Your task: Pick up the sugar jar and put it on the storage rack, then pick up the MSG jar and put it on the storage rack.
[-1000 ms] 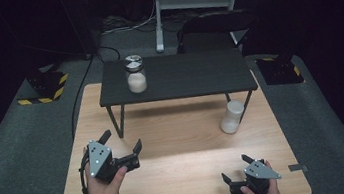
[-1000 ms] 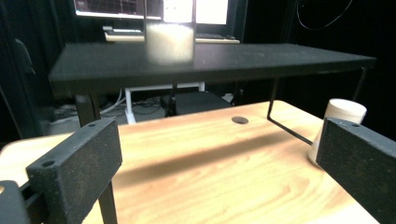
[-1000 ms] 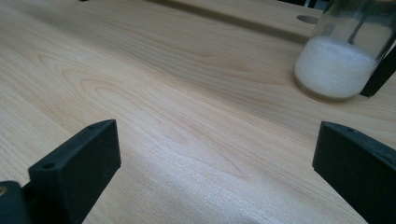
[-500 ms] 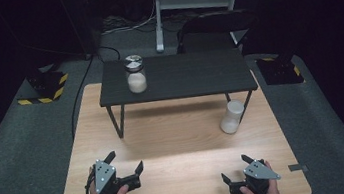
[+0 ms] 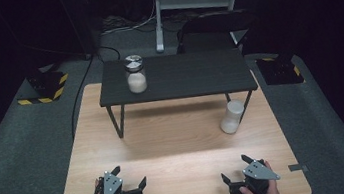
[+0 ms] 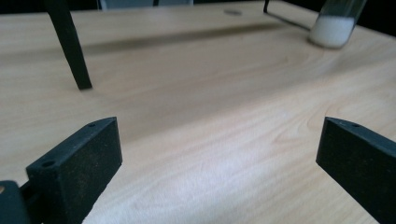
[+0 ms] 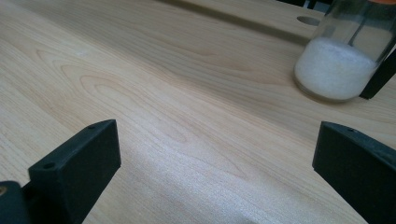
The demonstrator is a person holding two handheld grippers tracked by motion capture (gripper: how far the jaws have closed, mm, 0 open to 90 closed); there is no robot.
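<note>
Left gripper (image 5: 133,182) is held low at the near left edge of the wooden table (image 5: 176,147), jaws spread wide, nothing between them. Right gripper (image 5: 235,172) is held at the near right edge, jaws likewise wide and empty. Bare wood is seen between the jaws in both gripper views.

Nearest item: a glass jar (image 5: 231,117) part-filled with white granules, stood upright on the wooden table at the right, just beside the right front leg of the small black table (image 5: 183,80). It is seen ahead and to the right in the right gripper view (image 7: 341,60), well apart from the jaws, and far off in the left gripper view (image 6: 334,25).

A second jar (image 5: 135,74), lidded, same white fill, is stood on top of the black table near its left end.
</note>
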